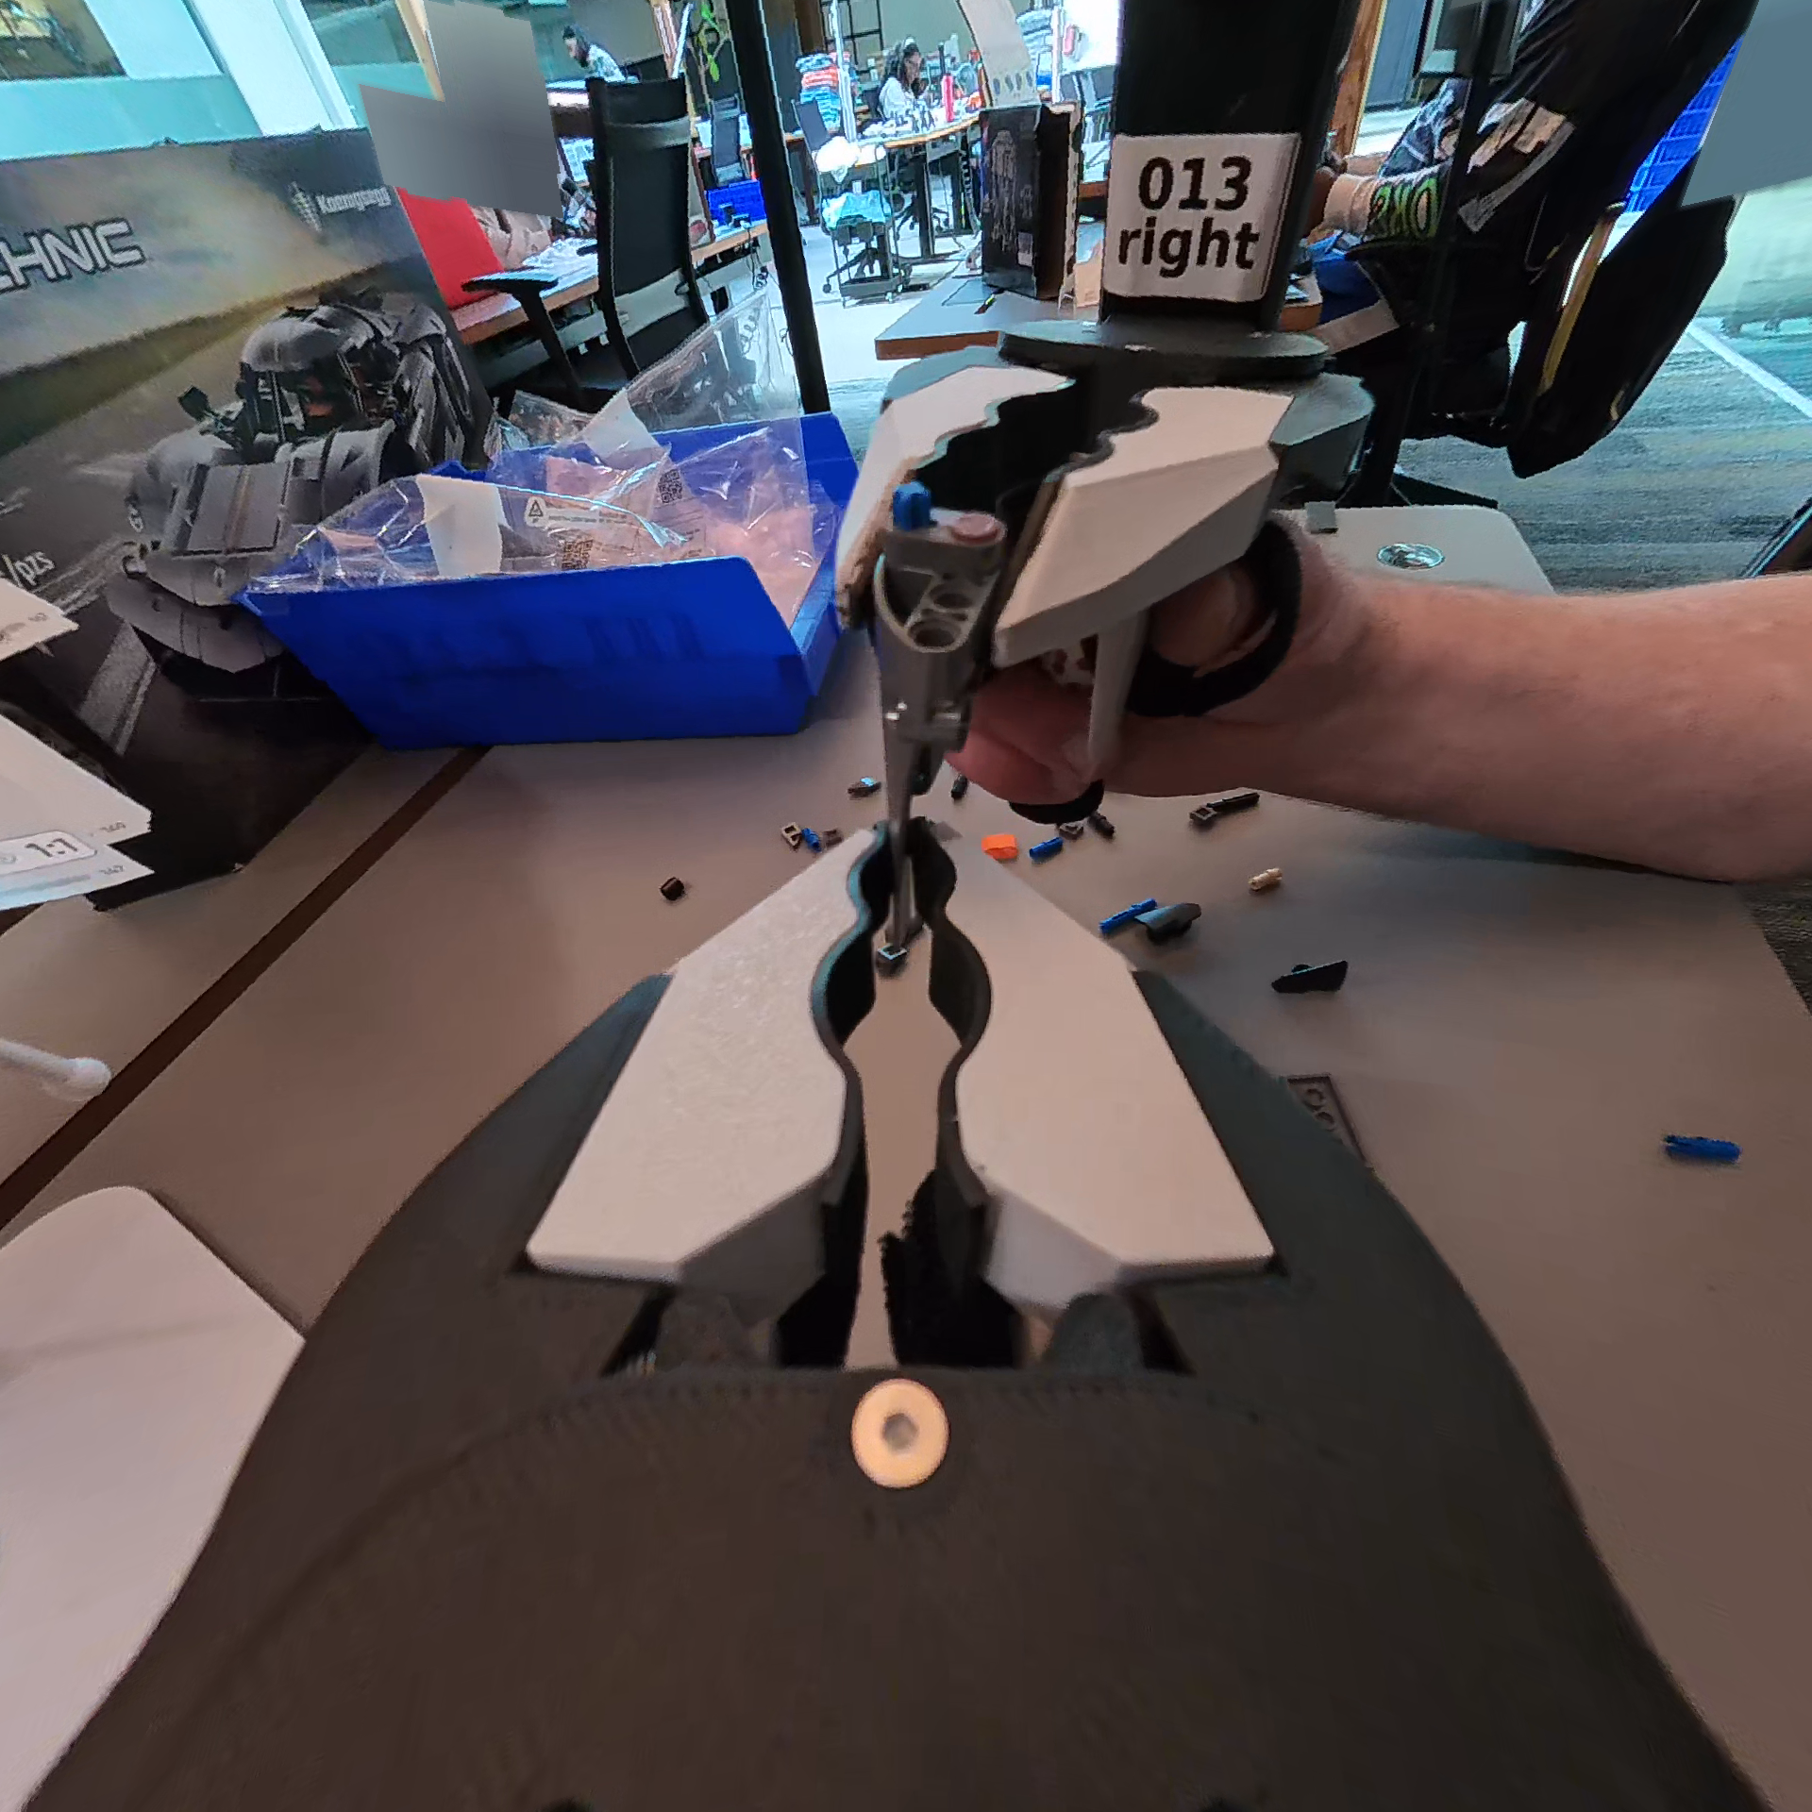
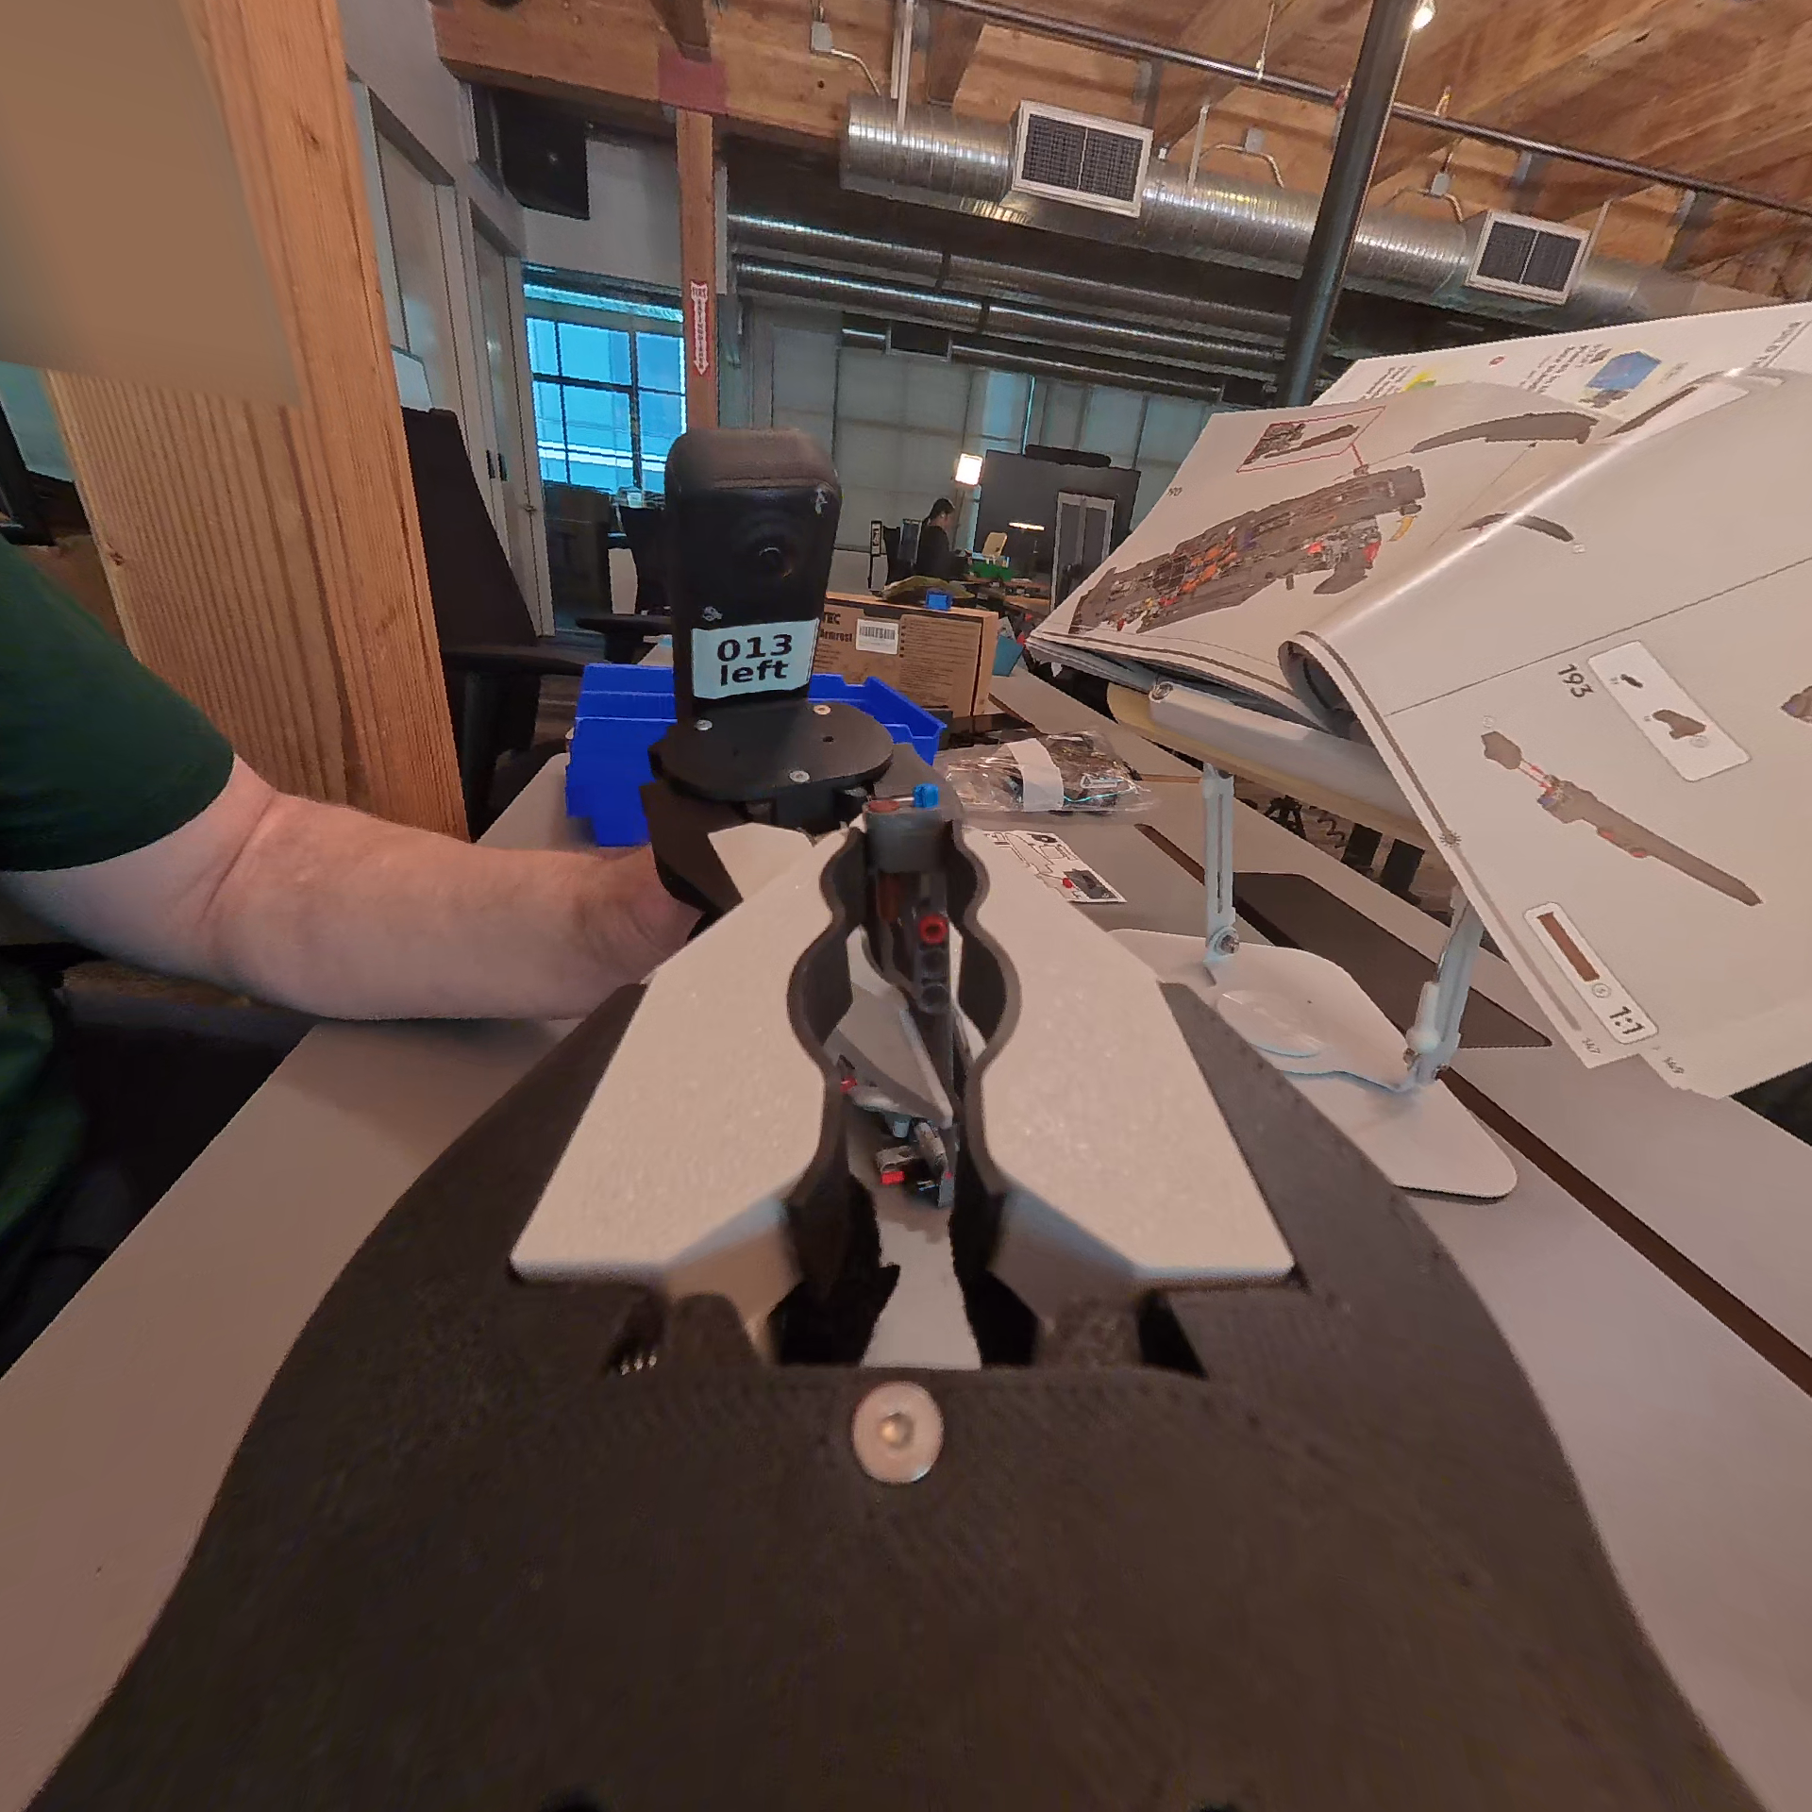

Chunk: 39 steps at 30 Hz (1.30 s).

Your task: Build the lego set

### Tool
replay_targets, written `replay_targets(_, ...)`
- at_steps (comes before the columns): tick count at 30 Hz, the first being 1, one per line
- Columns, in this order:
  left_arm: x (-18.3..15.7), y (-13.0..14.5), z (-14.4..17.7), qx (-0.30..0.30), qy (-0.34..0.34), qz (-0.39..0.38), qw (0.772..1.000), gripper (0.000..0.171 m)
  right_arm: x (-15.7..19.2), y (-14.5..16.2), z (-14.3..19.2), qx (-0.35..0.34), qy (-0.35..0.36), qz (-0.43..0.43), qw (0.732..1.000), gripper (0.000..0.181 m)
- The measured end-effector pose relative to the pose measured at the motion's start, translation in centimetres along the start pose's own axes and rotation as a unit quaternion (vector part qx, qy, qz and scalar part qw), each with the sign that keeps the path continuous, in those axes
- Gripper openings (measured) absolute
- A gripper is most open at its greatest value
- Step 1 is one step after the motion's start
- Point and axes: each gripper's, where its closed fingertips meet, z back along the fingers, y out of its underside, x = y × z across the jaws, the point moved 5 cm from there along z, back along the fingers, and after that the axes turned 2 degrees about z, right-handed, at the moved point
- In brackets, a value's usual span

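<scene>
My right gripper (image 1: 931, 628) is shut on a grey Lego assembly (image 1: 936, 608) with a blue pin on top, and holds it upright above the table. A thin dark axle (image 1: 900, 882) runs down from the assembly into my left gripper (image 1: 902, 848), whose fingers are closed around it near the tips. In the right wrist view the assembly (image 2: 927, 941) sits between the fingers of my right gripper (image 2: 907, 843). The left gripper's white finger (image 2: 755, 848) shows just beyond.
A blue bin (image 1: 549, 647) of plastic bags stands at the back left, beside the set box (image 1: 245, 441). Small loose pieces (image 1: 1137, 917), an orange one (image 1: 998, 845) and a blue pin (image 1: 1701, 1147) lie on the table. An instruction booklet (image 2: 1471, 686) rests on a white stand (image 2: 1373, 1128). Across from one pair of fingers to the other is roughly 6 cm.
</scene>
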Motion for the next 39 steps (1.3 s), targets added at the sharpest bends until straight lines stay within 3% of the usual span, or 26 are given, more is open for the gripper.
replay_targets(39,0.36,-0.21,0.31,-0.016,0.003,0.008,1.000,0.001,0.29,-0.30,-0.01,-0.008,-0.011,0.001,1.000,0.013)
